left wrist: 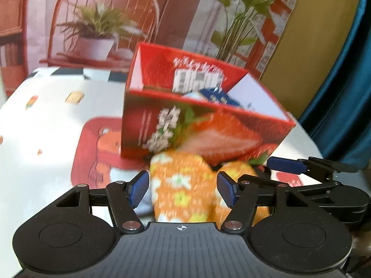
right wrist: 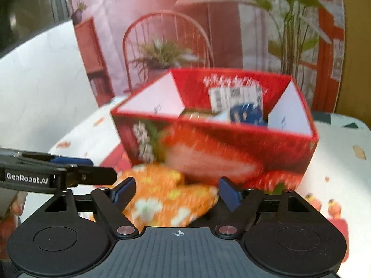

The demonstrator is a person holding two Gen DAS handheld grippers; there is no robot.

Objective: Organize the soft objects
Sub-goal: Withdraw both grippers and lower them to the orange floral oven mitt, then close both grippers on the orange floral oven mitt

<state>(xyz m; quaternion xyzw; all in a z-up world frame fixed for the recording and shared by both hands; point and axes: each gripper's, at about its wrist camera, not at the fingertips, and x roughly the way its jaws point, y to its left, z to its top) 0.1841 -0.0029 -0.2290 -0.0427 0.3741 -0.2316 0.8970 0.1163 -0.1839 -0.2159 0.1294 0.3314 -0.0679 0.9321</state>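
- Left wrist view: left gripper [left wrist: 183,190] fingers wide around orange floral sock [left wrist: 179,185], not pressing, beside the red box [left wrist: 204,134].
- Right gripper [right wrist: 177,193] fingers wide too, straddling socks on the surface [right wrist: 336,162], likely lining up a lift.

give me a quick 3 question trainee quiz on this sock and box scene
1. True or false: the red strawberry box is open at the top.
2. Where does the orange flowered sock lie? A) inside the box B) on the table in front of the box C) on the chair
3. What colour is the item already inside the box?

Key: 1 true; 2 B, between the fingers of the left gripper; 3 dark blue.
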